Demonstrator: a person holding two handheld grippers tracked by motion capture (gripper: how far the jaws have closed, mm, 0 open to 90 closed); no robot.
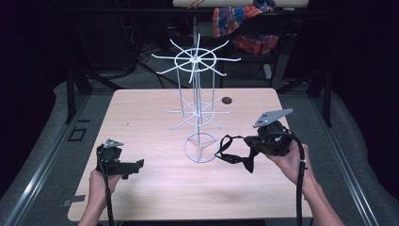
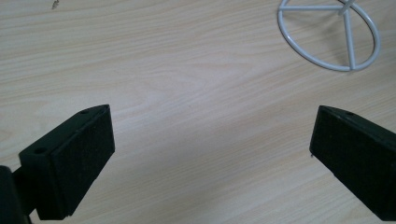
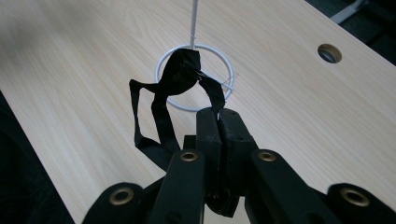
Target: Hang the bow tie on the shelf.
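The right gripper [image 3: 218,122] is clamped on a black bow tie [image 3: 180,77] by its strap, holding it above the tabletop [image 1: 155,186] just beside the base ring of the white wire rack [image 1: 196,59]. The tie looks light and limp: its band droops in loose loops, so it will likely sway and fold. The strap near the knot seems the surest hold. The left gripper [image 2: 210,154] hangs low over the wood, jaws wide apart and empty.
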